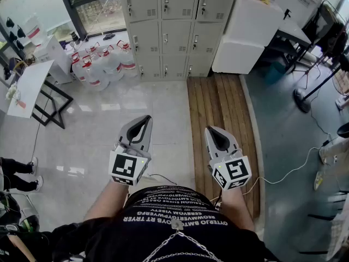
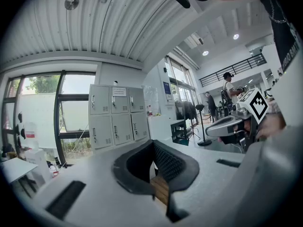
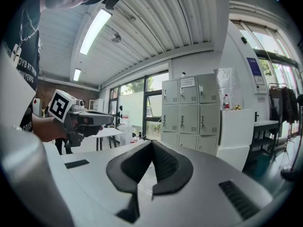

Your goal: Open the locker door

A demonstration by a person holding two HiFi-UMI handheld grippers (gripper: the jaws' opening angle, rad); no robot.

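Note:
A grey bank of lockers (image 1: 166, 26) stands against the far wall, all its doors closed, each with a small handle. It also shows far off in the left gripper view, lockers (image 2: 118, 117), and in the right gripper view, lockers (image 3: 189, 110). My left gripper (image 1: 146, 119) and right gripper (image 1: 210, 130) are held side by side close to my body, pointing at the lockers from a few steps away. Both are shut with nothing in them; the pads meet at the tips of the left gripper (image 2: 152, 144) and the right gripper (image 3: 151, 144).
Several large water bottles (image 1: 103, 64) stand left of the lockers and a white cabinet (image 1: 248, 31) right of them. A white table (image 1: 27, 86) is at left. A wooden floor strip (image 1: 218, 119) leads toward the lockers. A stand (image 1: 302, 100) and a cable (image 1: 289, 171) are at right.

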